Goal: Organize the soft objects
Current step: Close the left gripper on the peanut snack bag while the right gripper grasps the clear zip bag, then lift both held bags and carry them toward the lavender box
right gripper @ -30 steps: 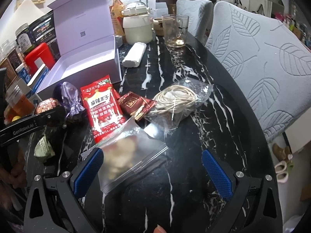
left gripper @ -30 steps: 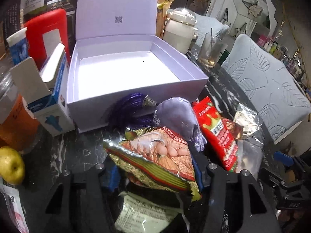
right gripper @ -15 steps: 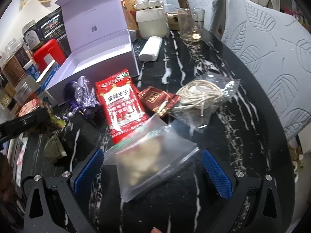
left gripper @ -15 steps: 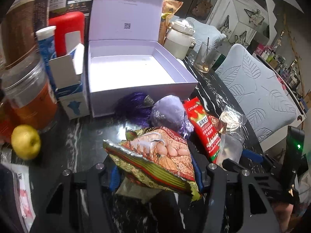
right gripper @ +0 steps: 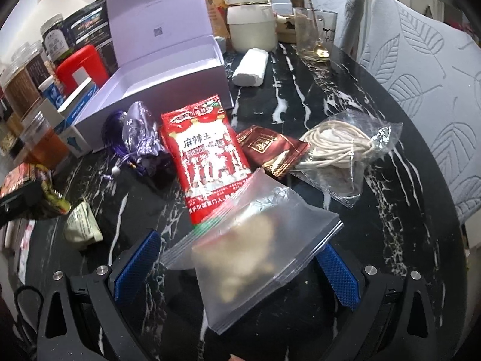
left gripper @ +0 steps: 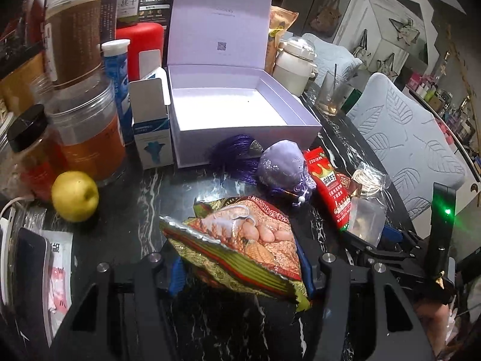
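My left gripper is shut on a colourful snack bag, held off the black marble table in front of the open lilac box. A purple pouch and a red snack packet lie between the bag and the box. My right gripper stands open low over the table, its blue pads on either side of a clear zip bag with pale contents. Beyond it lie the red packet, a dark red sachet and a clear bag of coiled cord.
Tall jars, a yellow apple and a blue-white carton crowd the left of the box. A white pot, a glass and a tissue pack stand behind. Padded chairs line the table's right edge.
The left gripper has drawn back and up from the box with the snack bag, bringing the jars and apple into view. The right gripper has come down closer around the zip bag.
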### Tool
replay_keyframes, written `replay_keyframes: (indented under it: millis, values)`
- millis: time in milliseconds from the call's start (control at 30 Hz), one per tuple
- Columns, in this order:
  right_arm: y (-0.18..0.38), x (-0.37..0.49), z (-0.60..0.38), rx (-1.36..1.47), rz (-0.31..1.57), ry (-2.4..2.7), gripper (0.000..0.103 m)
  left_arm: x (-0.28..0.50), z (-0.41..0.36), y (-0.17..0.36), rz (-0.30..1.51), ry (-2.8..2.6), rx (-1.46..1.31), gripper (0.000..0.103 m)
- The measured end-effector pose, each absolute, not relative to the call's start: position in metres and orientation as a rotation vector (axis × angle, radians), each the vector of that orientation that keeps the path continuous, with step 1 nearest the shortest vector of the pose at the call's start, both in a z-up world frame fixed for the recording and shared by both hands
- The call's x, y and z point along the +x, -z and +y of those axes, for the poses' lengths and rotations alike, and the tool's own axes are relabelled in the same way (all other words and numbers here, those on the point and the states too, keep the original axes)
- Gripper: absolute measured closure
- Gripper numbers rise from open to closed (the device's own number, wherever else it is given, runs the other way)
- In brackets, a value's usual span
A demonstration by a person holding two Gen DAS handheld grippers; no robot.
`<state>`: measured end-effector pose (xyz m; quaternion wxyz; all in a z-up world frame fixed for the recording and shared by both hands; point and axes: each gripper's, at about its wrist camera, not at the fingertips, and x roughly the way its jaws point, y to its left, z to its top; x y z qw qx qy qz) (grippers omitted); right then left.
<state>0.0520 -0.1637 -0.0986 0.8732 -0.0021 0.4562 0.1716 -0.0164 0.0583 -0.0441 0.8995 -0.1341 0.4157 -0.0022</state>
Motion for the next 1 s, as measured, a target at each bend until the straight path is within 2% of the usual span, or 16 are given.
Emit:
replay_keyframes:
  millis: [33, 67, 100, 200, 300, 1000]
  values:
    - [0.098, 0.051, -0.165, 0.011, 0.945, -0.356, 0.0, -0.017, 0.059, 0.044, 0.859, 0.004, -0.279, 0.046]
    - [0.097, 0.049, -0.167, 0.031, 0.933, -0.351, 0.007, -0.018, 0.059, 0.044, 0.857, 0.003, -0.281, 0.046]
    - [0.096, 0.049, -0.168, 0.041, 0.925, -0.348, 0.02, -0.019, 0.06, 0.044, 0.856, 0.004, -0.283, 0.046]
    - [0.098, 0.047, -0.171, 0.061, 0.931, -0.341, 0.042, -0.02, 0.058, 0.044, 0.857, 0.01, -0.285, 0.046]
    - [0.098, 0.042, -0.173, 0.063, 0.927, -0.336, 0.047, -0.023, 0.056, 0.043, 0.853, 0.017, -0.283, 0.046]
    - [0.077, -0.015, -0.193, 0.108, 0.863, -0.373, 0.048, -0.062, 0.036, 0.032, 0.803, 0.057, -0.271, 0.046]
